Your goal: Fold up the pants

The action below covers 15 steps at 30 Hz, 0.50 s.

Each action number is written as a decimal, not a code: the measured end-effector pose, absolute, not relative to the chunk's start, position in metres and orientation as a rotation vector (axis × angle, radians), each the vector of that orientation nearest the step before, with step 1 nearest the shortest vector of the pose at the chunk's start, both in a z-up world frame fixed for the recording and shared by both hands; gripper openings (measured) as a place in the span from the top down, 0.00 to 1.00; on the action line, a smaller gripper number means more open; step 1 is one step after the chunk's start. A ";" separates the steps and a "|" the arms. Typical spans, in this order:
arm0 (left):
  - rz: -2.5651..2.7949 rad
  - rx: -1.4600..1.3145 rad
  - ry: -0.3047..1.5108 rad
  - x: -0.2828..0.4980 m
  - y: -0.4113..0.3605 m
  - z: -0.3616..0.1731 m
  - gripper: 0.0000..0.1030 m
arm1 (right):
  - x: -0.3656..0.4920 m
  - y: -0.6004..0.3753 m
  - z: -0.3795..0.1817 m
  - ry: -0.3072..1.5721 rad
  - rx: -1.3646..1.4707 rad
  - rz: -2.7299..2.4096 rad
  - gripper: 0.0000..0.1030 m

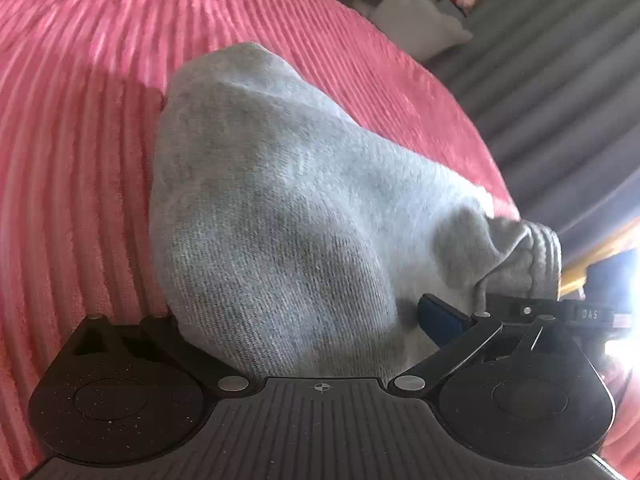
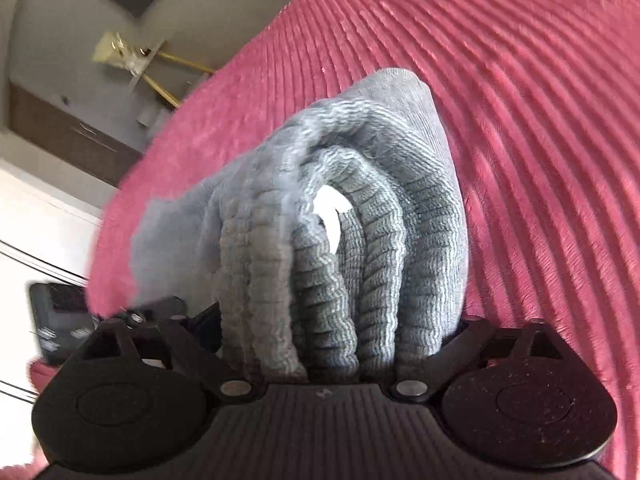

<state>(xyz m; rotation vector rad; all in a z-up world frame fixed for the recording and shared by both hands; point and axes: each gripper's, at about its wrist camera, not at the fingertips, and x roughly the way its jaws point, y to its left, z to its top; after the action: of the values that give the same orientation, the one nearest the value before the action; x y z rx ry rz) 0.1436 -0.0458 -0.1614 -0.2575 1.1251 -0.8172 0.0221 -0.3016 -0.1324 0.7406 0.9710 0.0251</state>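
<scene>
Grey knit pants [image 1: 272, 208] hang over a pink ribbed bedspread [image 1: 72, 140]. In the left wrist view the cloth fills the space between the fingers of my left gripper [image 1: 316, 332], which is shut on it; a blue fingertip pad [image 1: 440, 318] shows at the right. The ribbed waistband [image 1: 536, 256] shows at the right. In the right wrist view the bunched ribbed waistband [image 2: 340, 272] is clamped in my right gripper [image 2: 340, 344], with folded layers stacked above it. The fingertips of both grippers are hidden by fabric.
The pink bedspread [image 2: 540, 140] spreads under both grippers. Grey curtains [image 1: 560, 80] and a pale cushion [image 1: 420, 24] lie beyond the bed. A wooden cabinet [image 2: 68, 136] and white furniture [image 2: 36, 216] stand past the bed edge. The other gripper [image 2: 60, 320] shows at the left.
</scene>
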 end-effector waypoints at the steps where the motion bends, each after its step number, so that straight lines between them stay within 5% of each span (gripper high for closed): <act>1: -0.817 -0.241 1.120 0.142 -0.046 -0.161 0.00 | 0.023 -0.295 -0.130 0.978 0.692 0.014 0.20; 7: -0.798 -0.163 1.113 0.141 -0.056 -0.157 0.08 | 0.018 -0.292 -0.129 0.969 0.670 0.030 0.20; 15: -0.794 -0.172 1.116 0.141 -0.049 -0.154 0.15 | 0.018 -0.295 -0.132 0.983 0.645 0.037 0.06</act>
<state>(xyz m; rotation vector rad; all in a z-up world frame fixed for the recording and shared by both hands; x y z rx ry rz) 0.1414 -0.0489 -0.1537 -0.1715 1.1164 -0.7936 0.0176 -0.2953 -0.1324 0.6449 0.9825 0.0371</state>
